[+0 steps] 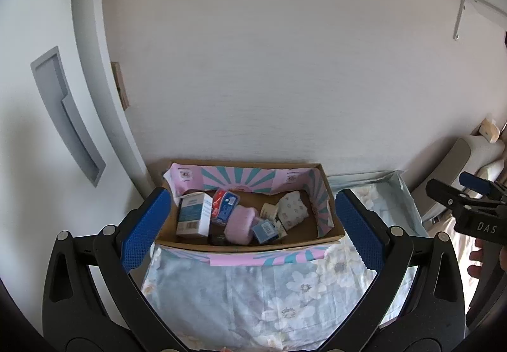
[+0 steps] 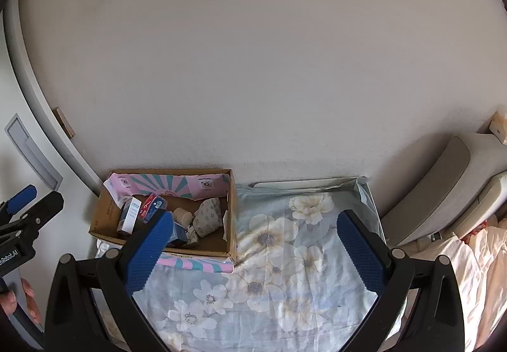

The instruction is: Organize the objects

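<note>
A cardboard box (image 1: 329, 233) with a pink and teal lining stands on a floral cloth against the wall; it also shows in the right wrist view (image 2: 106, 219). Inside lie a white and blue carton (image 1: 194, 214), a red and blue packet (image 1: 224, 204), a pink soft item (image 1: 239, 222), a small blue box (image 1: 264, 231) and a patterned white pouch (image 1: 293, 208). My left gripper (image 1: 250, 228) is open and empty, hovering in front of the box. My right gripper (image 2: 253, 244) is open and empty, to the right of the box above the cloth.
The floral cloth (image 2: 285, 257) covers a low surface with a pale tray edge (image 2: 304, 182) at the wall. A white door with a recessed handle (image 1: 66, 117) is on the left. A grey cushion (image 2: 443, 184) and bedding (image 2: 475, 257) lie on the right.
</note>
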Demonstrator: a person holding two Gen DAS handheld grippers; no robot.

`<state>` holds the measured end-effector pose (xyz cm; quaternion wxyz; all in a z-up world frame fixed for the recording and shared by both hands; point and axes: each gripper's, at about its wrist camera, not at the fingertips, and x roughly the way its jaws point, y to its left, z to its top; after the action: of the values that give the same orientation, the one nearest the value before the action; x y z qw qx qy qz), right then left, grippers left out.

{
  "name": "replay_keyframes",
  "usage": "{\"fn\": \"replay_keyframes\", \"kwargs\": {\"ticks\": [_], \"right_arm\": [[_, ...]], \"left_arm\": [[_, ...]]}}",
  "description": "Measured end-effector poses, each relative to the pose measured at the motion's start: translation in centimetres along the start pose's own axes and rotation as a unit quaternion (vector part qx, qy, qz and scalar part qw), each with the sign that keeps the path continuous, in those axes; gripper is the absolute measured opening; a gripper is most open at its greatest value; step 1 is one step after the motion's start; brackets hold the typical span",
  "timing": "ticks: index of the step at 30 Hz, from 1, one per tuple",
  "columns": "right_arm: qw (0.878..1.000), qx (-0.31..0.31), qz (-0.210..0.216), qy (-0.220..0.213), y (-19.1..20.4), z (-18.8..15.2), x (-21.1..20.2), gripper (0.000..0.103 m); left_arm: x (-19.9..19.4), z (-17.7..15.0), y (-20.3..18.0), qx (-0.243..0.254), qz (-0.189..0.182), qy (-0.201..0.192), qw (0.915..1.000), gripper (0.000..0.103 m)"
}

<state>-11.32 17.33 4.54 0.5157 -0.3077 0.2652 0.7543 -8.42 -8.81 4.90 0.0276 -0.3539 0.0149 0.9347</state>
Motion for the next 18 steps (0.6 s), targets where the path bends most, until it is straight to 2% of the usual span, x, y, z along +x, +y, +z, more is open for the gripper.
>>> {"fn": "replay_keyframes", "kwargs": {"ticks": [10,18], "right_arm": [[1.000,-0.004,0.011,0.005,-0.42,-0.22,0.44,0.103],[1.000,-0.012,0.013,0.003,-0.29,-0.07,0.58,0.103]], "left_arm": [[0.04,0.04,-0.90,0.006,0.012,0.002,0.9999,0.103],[-0.29,0.12,-0.86,0.007,0.007,-0.002,0.9999,0.103]]}}
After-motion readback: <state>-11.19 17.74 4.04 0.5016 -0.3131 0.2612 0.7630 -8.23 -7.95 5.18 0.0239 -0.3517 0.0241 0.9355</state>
